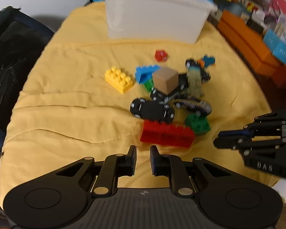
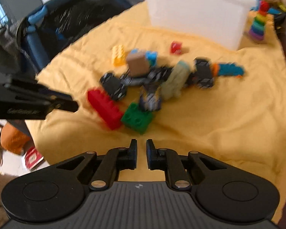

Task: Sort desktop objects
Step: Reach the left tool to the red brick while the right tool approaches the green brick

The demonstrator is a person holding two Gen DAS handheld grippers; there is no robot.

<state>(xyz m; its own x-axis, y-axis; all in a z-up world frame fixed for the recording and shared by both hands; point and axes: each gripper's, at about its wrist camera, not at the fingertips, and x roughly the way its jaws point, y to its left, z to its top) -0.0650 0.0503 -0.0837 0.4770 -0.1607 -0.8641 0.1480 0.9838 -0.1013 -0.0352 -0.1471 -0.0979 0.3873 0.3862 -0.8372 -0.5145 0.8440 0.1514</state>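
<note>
Both pairs of jaws stand a narrow slit apart and hold nothing; sorting looks barely begun.

Low in the left wrist view the left gripper [image 1: 143, 148] hovers just short of the long red brick [image 1: 166, 134]; low in the right wrist view the right gripper [image 2: 141, 143] points at the green brick [image 2: 137, 118] beside it; the toy pile sits mid-frame on the yellow cloth [image 1: 66, 114], with black toy cars [image 1: 152, 110], a tan cube [image 1: 166, 82], a blue brick [image 1: 145, 72], a yellow brick [image 1: 119, 79] to its left and a small red piece [image 1: 161, 55] above; the white bin [image 1: 156, 13] waits at the top of the frame, its inside hidden; by my reckoning every visible piece is left to sort.
</note>
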